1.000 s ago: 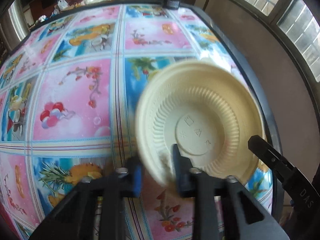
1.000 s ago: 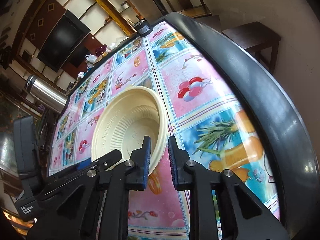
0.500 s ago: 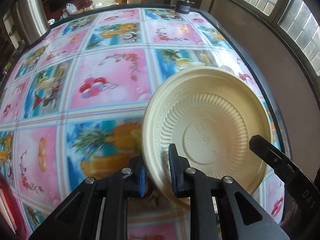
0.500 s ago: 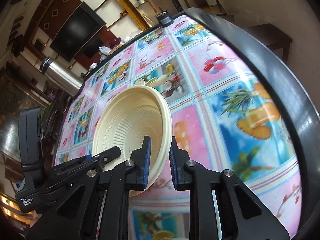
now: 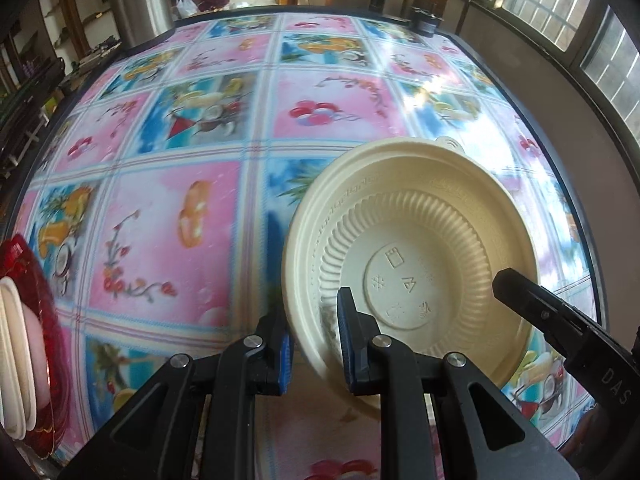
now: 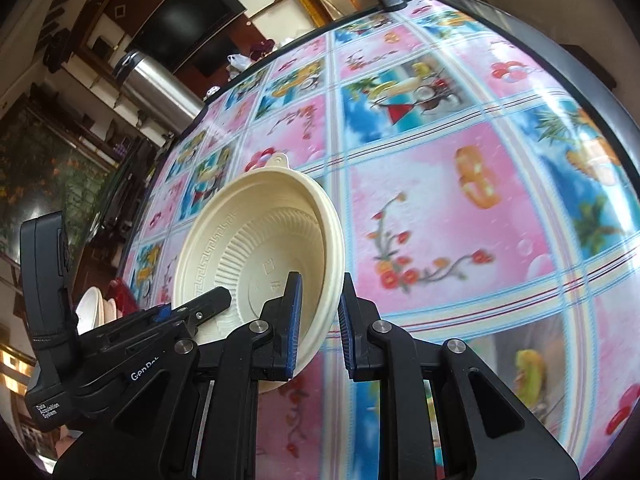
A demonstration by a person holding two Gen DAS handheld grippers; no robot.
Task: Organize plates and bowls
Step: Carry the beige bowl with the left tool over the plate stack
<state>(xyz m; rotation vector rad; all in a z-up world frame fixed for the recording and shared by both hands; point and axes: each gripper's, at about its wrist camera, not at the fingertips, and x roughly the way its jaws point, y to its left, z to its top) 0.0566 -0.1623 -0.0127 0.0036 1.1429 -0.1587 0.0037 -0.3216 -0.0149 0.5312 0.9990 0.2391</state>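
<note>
Over table [image 5: 208,216] | both claws, left [image 5: 313,340] and right [image 6: 318,320], grasping bowl [image 5: 412,264] rim | left view only: red plate [image 5: 52,340]

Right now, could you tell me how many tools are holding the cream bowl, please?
2. The left tool clamps the cream bowl by its rim on one side; the right tool clamps the rim roughly opposite.

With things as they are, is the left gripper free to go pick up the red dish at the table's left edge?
Probably not: the left gripper is shut on the cream ribbed plastic bowl's rim, shared with the right gripper. The red dish lies unobstructed.
</note>
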